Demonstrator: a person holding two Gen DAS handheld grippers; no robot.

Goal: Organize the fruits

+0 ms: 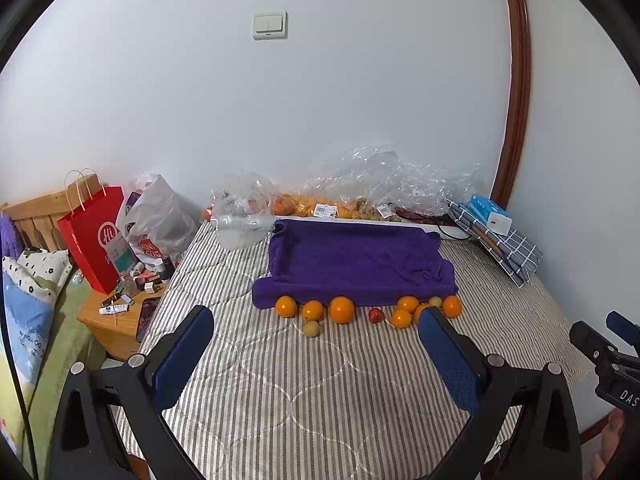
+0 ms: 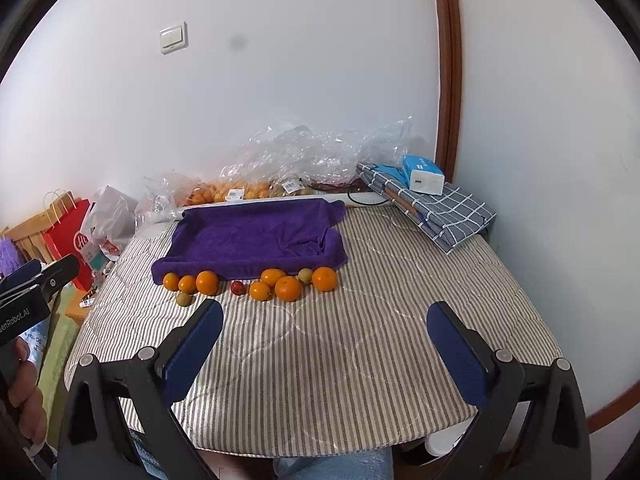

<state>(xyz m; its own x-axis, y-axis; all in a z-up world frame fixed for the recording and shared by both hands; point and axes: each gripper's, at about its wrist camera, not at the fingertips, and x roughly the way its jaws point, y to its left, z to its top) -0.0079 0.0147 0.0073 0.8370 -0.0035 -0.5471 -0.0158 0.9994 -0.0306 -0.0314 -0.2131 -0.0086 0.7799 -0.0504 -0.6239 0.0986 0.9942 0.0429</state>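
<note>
Several oranges (image 1: 341, 309) (image 2: 287, 288), a small red fruit (image 1: 375, 315) (image 2: 237, 287) and two pale green-brown fruits (image 1: 311, 328) (image 2: 183, 299) lie in a loose row on the striped tabletop, along the near edge of a purple towel (image 1: 356, 264) (image 2: 256, 240). My left gripper (image 1: 316, 354) is open and empty, held well short of the fruit row. My right gripper (image 2: 325, 344) is open and empty, also short of the row. The right gripper shows at the right edge of the left wrist view (image 1: 612, 352). The left gripper shows at the left edge of the right wrist view (image 2: 36, 280).
Clear plastic bags with more oranges (image 1: 316, 205) (image 2: 236, 191) lie along the wall behind the towel. A folded checked cloth with a blue-and-white box (image 1: 491, 216) (image 2: 424, 176) sits at the back right. A red paper bag (image 1: 96, 236) and clutter on a wooden nightstand (image 1: 120, 312) stand left.
</note>
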